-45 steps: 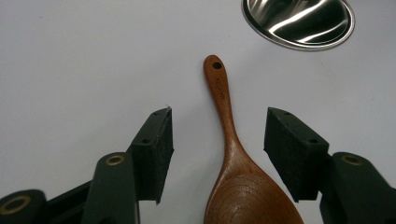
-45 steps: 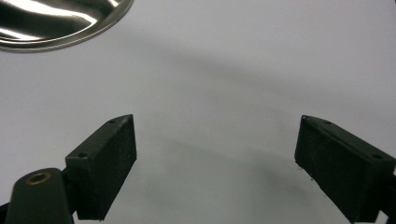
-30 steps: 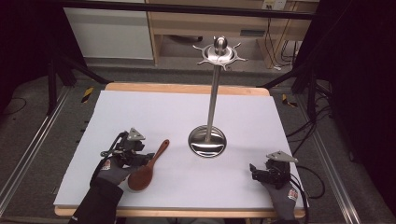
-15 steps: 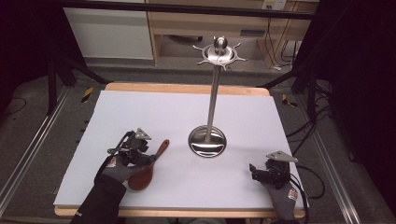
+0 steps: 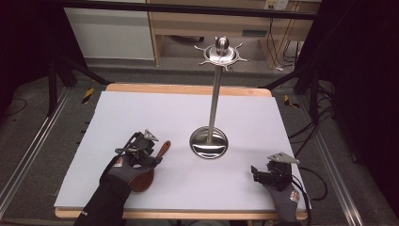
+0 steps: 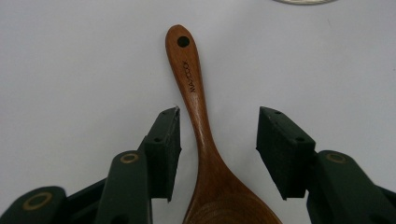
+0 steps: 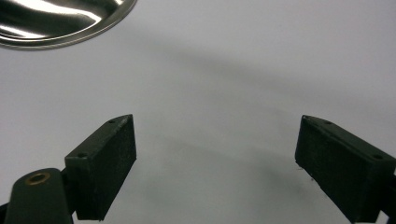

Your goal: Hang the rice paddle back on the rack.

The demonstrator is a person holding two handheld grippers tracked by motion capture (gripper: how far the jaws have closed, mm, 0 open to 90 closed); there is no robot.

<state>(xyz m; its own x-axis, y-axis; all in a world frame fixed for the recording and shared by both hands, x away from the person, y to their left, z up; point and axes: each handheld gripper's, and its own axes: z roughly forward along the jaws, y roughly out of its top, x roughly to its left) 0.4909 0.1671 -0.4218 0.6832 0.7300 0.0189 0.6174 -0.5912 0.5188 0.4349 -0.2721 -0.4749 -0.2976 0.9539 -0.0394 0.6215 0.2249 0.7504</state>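
- High view: my left gripper (image 5: 149,151) hovers over the wooden spoon (image 5: 149,168), which lies flat on the white table (image 5: 141,113) at its near left, handle towards the steel stand (image 5: 210,141). My right gripper (image 5: 258,173) rests near the table's right corner, well apart.
- Left gripper view: the jaws have just been closing and straddle the spoon's neck, one pad (image 6: 164,149) almost touching, the other (image 6: 282,149) apart. No grip yet; I judge this the grasping step. Next I must squeeze, then lift.
- Right gripper view: jaws wide open, nothing between them; the stand's base (image 7: 56,21) sits ahead.
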